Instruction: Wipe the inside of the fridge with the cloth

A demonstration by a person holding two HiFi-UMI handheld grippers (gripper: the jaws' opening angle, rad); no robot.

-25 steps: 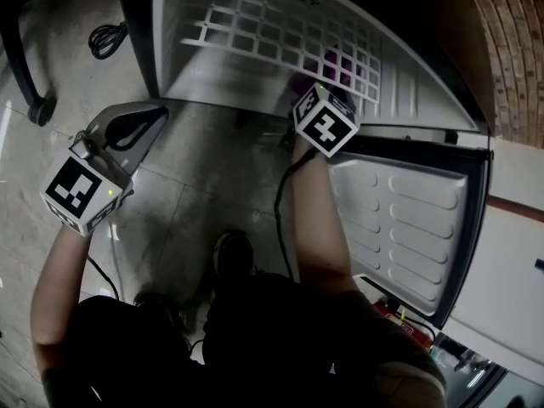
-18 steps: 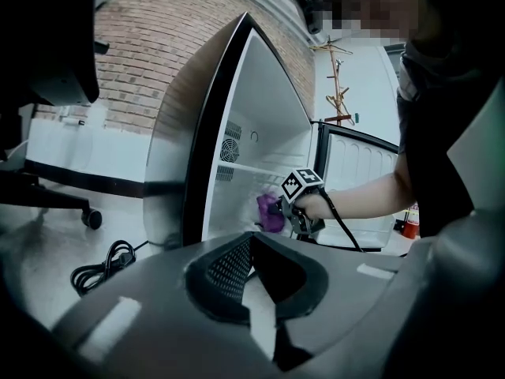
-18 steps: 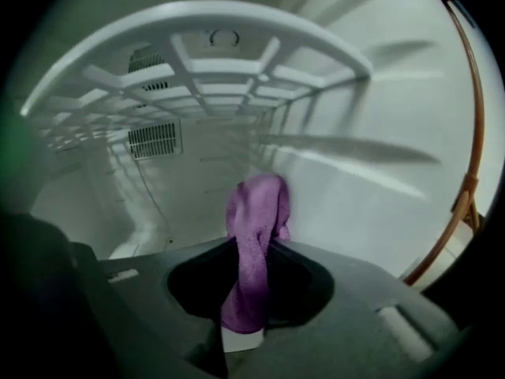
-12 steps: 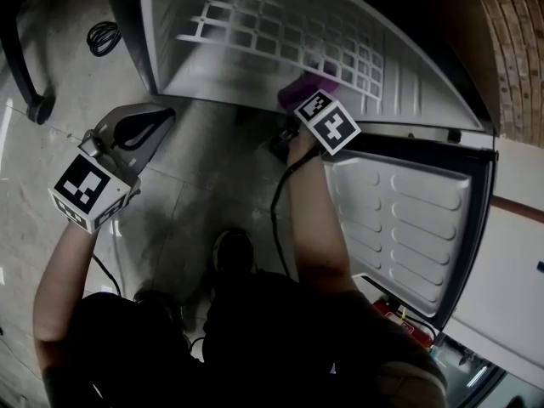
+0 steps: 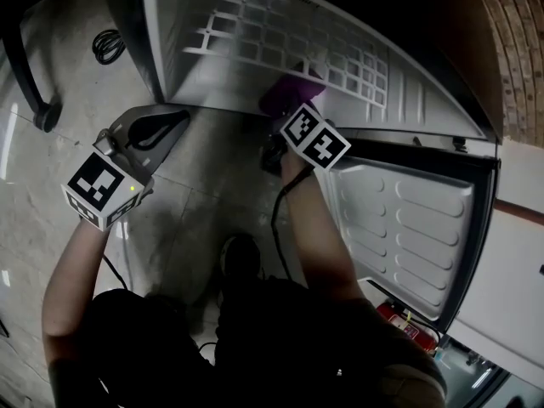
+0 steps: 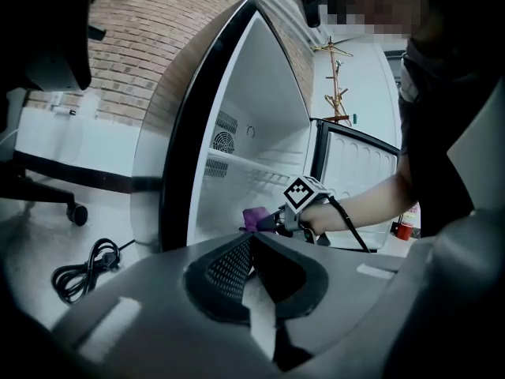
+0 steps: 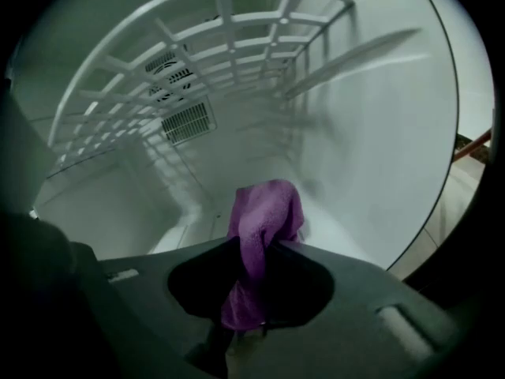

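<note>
The purple cloth (image 7: 265,221) is pinched in my right gripper (image 7: 256,251), which is shut on it inside the white fridge (image 7: 371,133). The cloth's free end hangs just above the fridge's inner floor, below the white wire shelf (image 7: 197,61). In the head view the cloth (image 5: 287,93) shows at the fridge's mouth, just ahead of the right gripper's marker cube (image 5: 314,136). My left gripper (image 5: 174,117) hangs outside the fridge over the floor, shut, with nothing in it. From the left gripper view I see the cloth (image 6: 254,217) and the right gripper's cube (image 6: 308,193).
The fridge door (image 5: 408,228) stands open to the right. A coiled black cable (image 5: 106,45) lies on the tiled floor at the left, near a chair's wheel (image 5: 47,117). A red extinguisher (image 5: 399,320) stands by the door. Vent grilles (image 7: 189,121) are on the fridge's back wall.
My right gripper has drawn the cloth leftward and toward the fridge's front edge. The left gripper has barely moved.
</note>
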